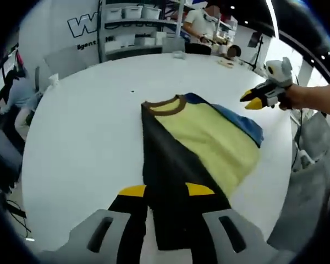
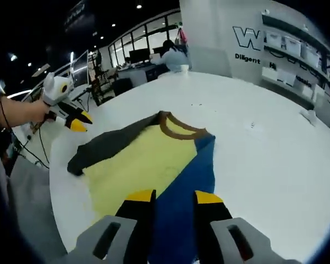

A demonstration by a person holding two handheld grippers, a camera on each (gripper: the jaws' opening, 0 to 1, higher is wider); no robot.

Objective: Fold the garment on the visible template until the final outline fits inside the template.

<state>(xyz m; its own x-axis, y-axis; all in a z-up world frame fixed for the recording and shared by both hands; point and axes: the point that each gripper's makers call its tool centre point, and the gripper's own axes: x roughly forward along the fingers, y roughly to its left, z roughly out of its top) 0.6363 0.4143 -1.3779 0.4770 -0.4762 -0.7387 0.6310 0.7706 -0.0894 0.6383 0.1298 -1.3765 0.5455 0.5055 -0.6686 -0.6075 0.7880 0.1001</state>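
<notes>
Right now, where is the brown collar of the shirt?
In the left gripper view the brown collar is at the shirt's far end on the white table, beyond the jaws, between the black side and the blue sleeve.

From my left gripper view, the round white surface (image 1: 88, 132) spreads wide, and at about twelve o'clock beyond its far edge stand grey shelves (image 1: 133, 27) carrying white bins (image 1: 133, 11). A person (image 1: 201, 25) sits at one o'clock behind them. A white wall with large lettering (image 1: 80, 25) rises at eleven o'clock. From my right gripper view, a small white cup (image 2: 183, 68) rests near the surface's far edge at twelve o'clock, with another seated person (image 2: 169, 55) and dark monitors (image 2: 137, 55) just past it.
</notes>
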